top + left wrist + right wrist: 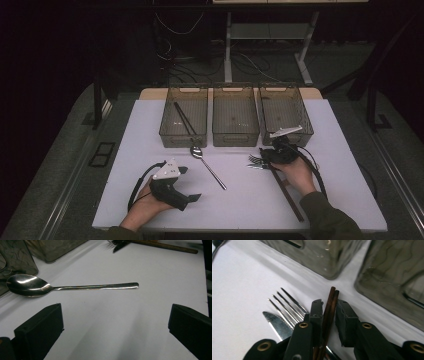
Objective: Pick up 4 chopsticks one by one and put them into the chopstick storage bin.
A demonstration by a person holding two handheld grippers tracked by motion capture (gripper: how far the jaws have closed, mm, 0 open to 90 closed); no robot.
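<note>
In the high view we see the right gripper (271,154) at the centre right of the frame, just below the rightmost bin (285,114), set over the top end of a pair of brown chopsticks (286,187) that runs down toward the lower right. In the right gripper view the chopsticks (329,312) stand between the two black jaws; the left jaw lies against them, while a thin gap shows at the right jaw, so we cannot tell whether the grasp is complete. A fork (288,305) and a knife (275,323) lie on the white table (250,200) just left of those jaws.

The left gripper (192,184) sits at the lower left of the high view, its jaws spread wide and holding nothing. In the left gripper view a spoon (62,286) lies across the upper half, apart from the jaws.
</note>
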